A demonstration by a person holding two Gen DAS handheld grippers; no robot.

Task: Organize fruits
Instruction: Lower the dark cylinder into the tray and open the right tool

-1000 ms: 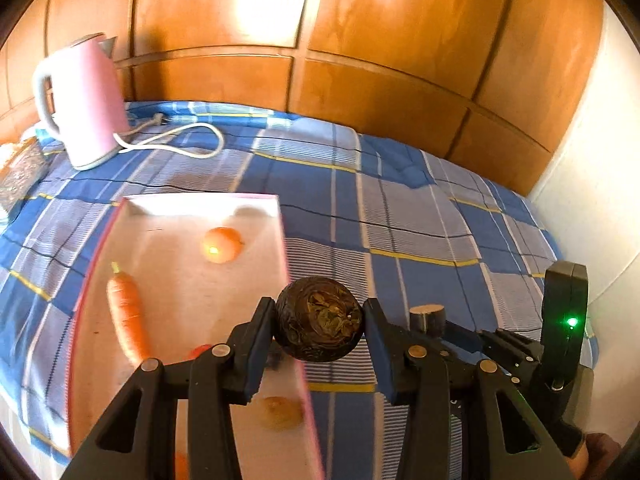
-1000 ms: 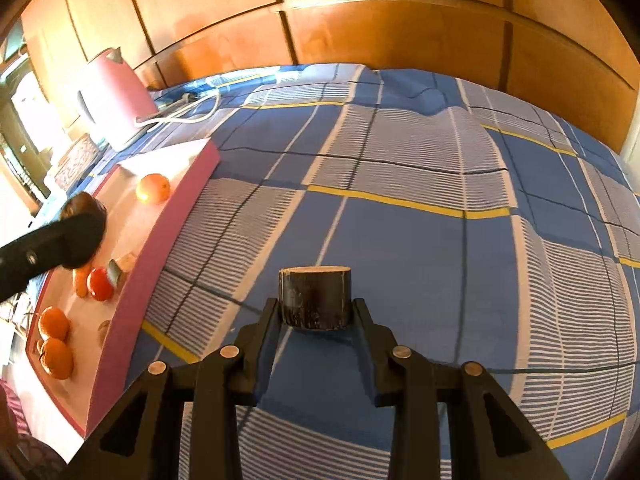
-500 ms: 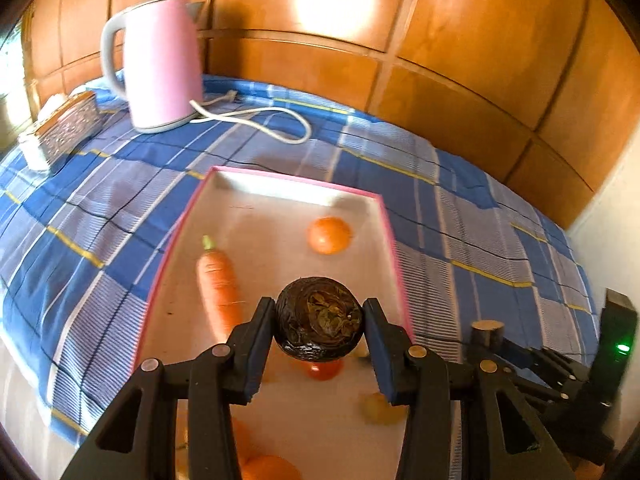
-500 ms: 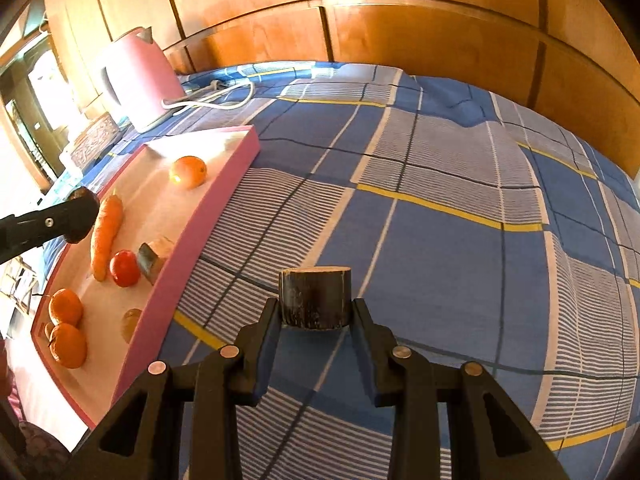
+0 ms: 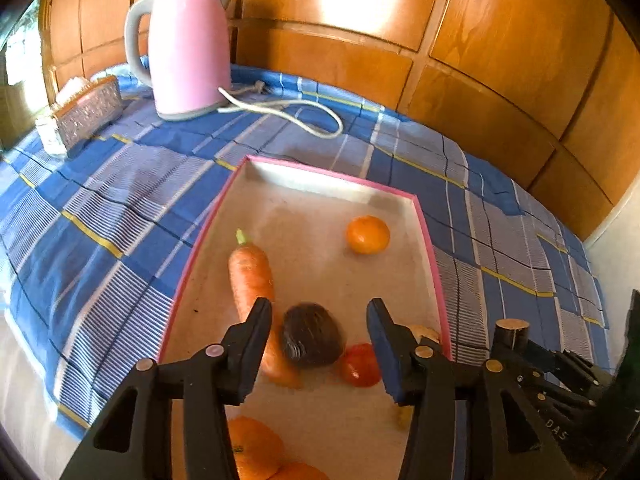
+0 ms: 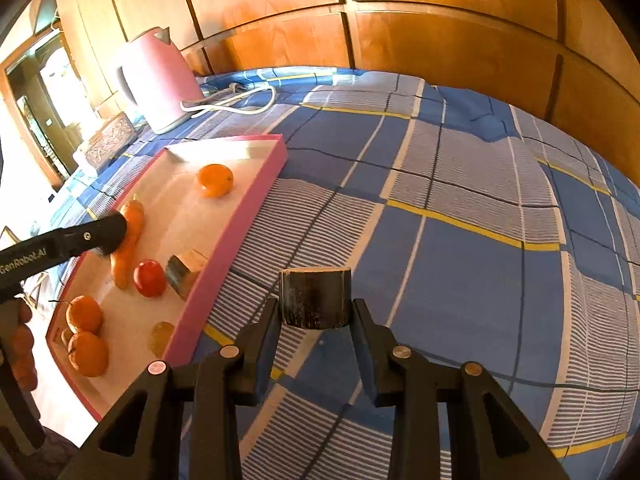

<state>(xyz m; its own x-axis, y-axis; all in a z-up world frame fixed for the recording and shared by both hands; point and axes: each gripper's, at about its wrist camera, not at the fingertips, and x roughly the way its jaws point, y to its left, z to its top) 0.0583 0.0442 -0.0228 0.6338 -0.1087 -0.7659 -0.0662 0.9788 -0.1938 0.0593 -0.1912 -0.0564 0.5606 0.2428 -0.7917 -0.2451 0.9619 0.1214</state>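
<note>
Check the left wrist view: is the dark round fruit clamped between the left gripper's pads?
No: the dark round fruit lies in the pink tray beside the carrot, clear of the opening left gripper.

- A dark brown, rough-skinned round fruit [image 5: 311, 335] lies on the floor of the pink-rimmed tray [image 5: 430, 248], touching the carrot [image 5: 253, 280] on its left and just beside a red tomato [image 5: 360, 365].
- The carrot lies lengthwise, green stub toward the far end.
- One orange [image 5: 367, 234] sits alone near the far right corner; two more oranges [image 6: 85, 336] lie at the near end.
- A dark, short cylindrical piece [image 6: 315, 297] with a pale cut top is held upright above the cloth.
</note>
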